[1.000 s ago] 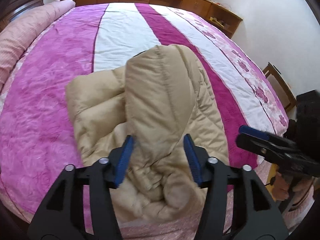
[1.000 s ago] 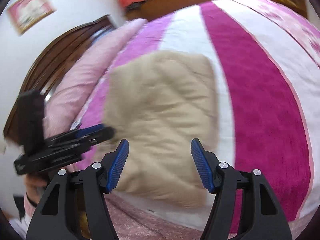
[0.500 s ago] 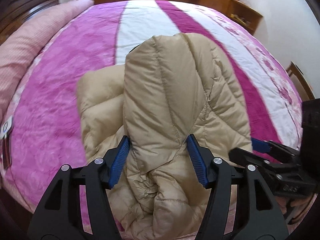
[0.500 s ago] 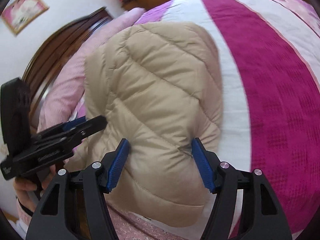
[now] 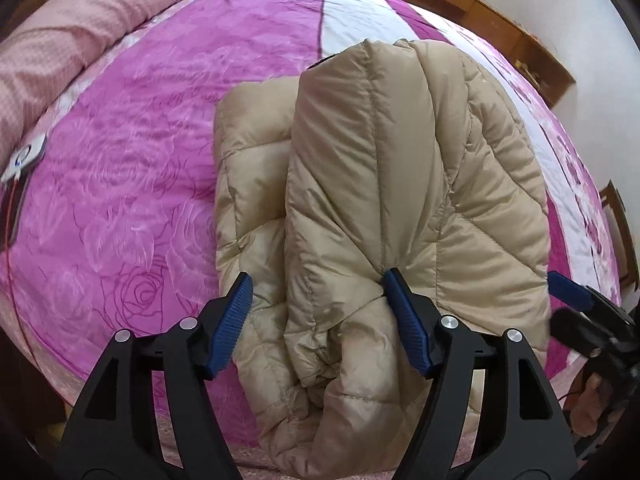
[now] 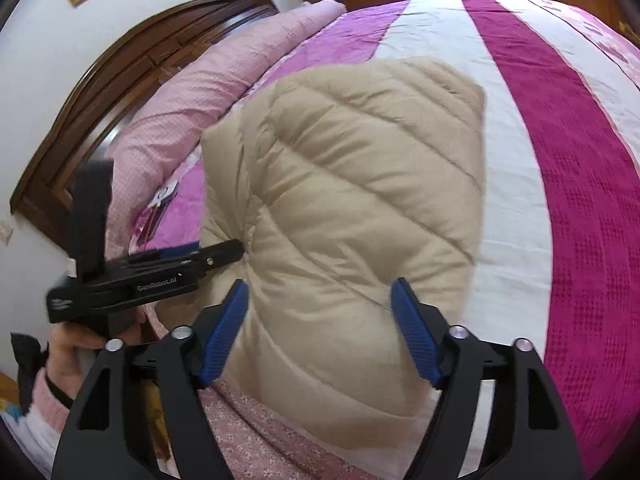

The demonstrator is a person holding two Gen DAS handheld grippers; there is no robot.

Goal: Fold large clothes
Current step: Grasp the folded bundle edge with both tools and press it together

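A beige quilted down jacket lies folded in a thick bundle near the front edge of the bed. My left gripper hangs low over its near end. Its jaws are opening, and the padded folds bulge up between the blue pads without being pinched. My right gripper straddles the jacket from the other side, jaws opening too, fabric between the pads but not clamped. Each view shows the other tool at the jacket's edge: the right gripper and the left gripper, held by a hand.
A long pink bolster lies along the wooden headboard. A small white-and-black device rests on the cover's left part. Wooden cabinets line the far wall, and a chair stands by the bed's right side.
Both grippers have come down and closer to the jacket, which now fills more of each view. Both pairs of jaws stand wider, and both views have rolled.
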